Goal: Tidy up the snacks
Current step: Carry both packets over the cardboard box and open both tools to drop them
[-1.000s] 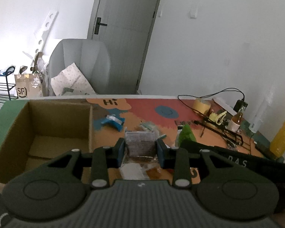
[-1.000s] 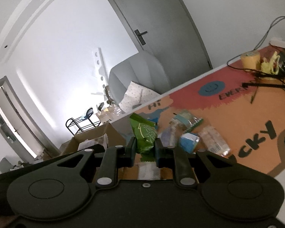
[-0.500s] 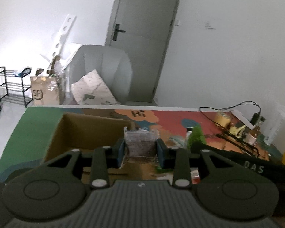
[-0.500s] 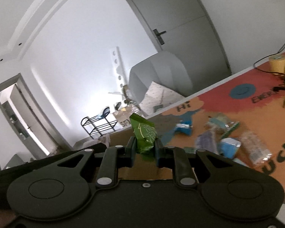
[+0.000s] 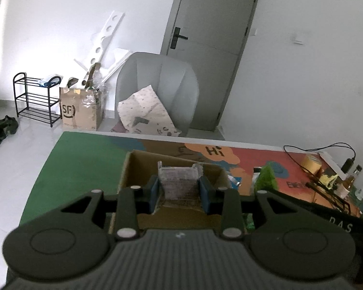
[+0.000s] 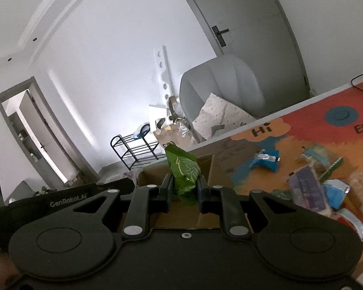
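a clear snack pack (image 5: 179, 183) is clamped by the left gripper (image 5: 179, 193) and a green packet (image 6: 185, 174) by the right gripper (image 6: 183, 191), both held over the cardboard box (image 5: 142, 166).

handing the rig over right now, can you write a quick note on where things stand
Left hand-held gripper: shut on a clear snack pack, held over the open cardboard box.
Right hand-held gripper: shut on a green snack bag, also at the box.
Done: both picked up, neither released.
Left: drop both in, then collect the loose snacks on the mat.
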`<state>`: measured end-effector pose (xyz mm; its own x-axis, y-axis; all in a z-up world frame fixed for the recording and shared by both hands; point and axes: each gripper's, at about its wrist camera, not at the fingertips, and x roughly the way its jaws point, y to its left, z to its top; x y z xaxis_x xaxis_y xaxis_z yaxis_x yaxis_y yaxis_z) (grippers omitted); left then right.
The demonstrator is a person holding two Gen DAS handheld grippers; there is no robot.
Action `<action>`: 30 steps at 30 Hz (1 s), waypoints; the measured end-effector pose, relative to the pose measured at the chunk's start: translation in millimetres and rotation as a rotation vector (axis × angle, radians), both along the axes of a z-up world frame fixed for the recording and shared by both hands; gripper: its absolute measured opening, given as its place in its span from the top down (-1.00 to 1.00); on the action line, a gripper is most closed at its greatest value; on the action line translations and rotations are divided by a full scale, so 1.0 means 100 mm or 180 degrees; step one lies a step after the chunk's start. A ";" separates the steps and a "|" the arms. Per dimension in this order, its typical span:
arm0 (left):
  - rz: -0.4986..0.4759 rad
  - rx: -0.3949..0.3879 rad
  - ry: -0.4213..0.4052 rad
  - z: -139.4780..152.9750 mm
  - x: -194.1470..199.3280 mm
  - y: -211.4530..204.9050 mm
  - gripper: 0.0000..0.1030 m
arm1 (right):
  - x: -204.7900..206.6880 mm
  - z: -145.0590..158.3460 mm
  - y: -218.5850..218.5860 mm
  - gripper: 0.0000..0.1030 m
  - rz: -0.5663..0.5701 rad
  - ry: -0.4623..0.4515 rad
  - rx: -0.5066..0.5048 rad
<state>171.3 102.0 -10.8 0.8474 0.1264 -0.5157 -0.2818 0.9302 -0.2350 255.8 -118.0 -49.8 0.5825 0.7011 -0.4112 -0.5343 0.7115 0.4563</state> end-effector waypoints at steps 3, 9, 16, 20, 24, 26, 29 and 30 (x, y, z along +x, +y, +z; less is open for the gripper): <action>0.0003 -0.0005 0.0033 -0.03 0.06 0.07 0.34 | 0.03 -0.02 0.09 0.64 0.0026 0.0020 -0.0019; 0.0071 -0.0011 0.0094 -0.12 0.24 0.21 0.27 | 0.09 -0.04 0.28 0.64 0.0074 0.0067 -0.0073; 0.0219 -0.0082 0.0074 -0.11 0.15 0.30 0.06 | 0.13 -0.04 0.39 0.64 0.0081 0.0093 -0.0114; 0.0266 -0.0120 0.0069 -0.09 0.05 0.33 -0.07 | 0.16 -0.04 0.43 0.64 0.0073 0.0103 -0.0108; 0.0308 -0.0100 0.0061 -0.07 -0.03 0.33 -0.35 | 0.16 -0.01 0.43 0.42 0.0075 0.0070 -0.0054; 0.0305 -0.0064 0.0062 -0.06 -0.06 0.30 -0.48 | 0.14 0.02 0.40 0.33 0.0065 0.0051 -0.0043; 0.0300 0.0003 0.0054 -0.04 -0.09 0.25 -0.68 | 0.10 0.05 0.30 0.16 0.0003 0.0036 -0.0013; 0.0298 0.0030 0.0048 -0.03 -0.09 0.22 -0.74 | 0.08 0.07 0.26 0.15 -0.0031 0.0022 -0.0019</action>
